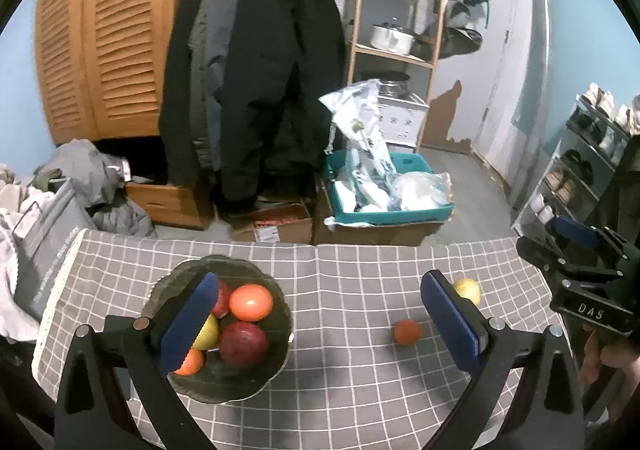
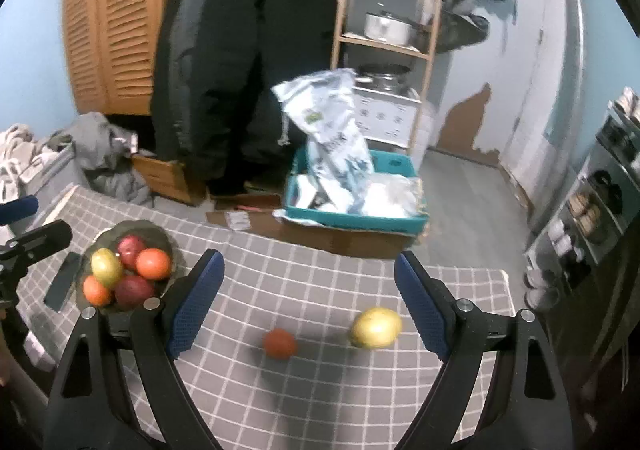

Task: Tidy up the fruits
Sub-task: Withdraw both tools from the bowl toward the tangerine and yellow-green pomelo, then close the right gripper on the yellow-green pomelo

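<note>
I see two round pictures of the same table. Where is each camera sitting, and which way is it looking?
Left wrist view: sits on the left tool, looking forward and down at the bowl of fruit; its open blue fingers show, with the right tool at the right edge.
Right wrist view: sits on the right tool, looking at the loose lemon and small orange fruit; its open fingers show.
Shared: checked tablecloth, bowl, both loose fruits.

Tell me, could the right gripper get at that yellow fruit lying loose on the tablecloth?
Probably yes: the right gripper is open and empty, and the yellow fruit lies between its fingers' lines with nothing over it.
</note>
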Available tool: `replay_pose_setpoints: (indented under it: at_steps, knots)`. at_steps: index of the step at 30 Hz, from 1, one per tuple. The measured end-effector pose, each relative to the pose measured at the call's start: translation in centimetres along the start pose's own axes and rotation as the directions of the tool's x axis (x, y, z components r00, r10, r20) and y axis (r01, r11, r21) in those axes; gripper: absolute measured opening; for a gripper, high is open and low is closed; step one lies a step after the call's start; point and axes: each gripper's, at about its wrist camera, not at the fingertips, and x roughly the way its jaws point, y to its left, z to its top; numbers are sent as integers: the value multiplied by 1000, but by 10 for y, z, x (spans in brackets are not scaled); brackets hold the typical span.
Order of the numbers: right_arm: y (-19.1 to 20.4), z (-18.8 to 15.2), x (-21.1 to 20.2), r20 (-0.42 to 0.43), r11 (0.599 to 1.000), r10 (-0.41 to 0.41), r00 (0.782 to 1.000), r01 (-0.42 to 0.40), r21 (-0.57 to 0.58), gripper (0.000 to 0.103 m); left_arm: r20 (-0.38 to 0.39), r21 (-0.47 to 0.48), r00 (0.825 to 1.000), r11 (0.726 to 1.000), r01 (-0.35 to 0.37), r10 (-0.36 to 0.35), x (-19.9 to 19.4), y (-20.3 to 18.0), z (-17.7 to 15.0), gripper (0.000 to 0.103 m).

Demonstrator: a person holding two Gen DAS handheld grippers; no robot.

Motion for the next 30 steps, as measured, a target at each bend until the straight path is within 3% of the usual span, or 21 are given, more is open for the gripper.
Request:
replay_pose_setpoints:
  at_steps: [17,30]
  knots:
    - [-77,-28,1,-59,988,-103,993,109,107,86,-64,90,997,995,43,-38,33,-60,1,102]
    - [-94,-53,58,-189,987,-89,978,112,114,86,-154,99,988,995,-7,23,92,-72,-9,102]
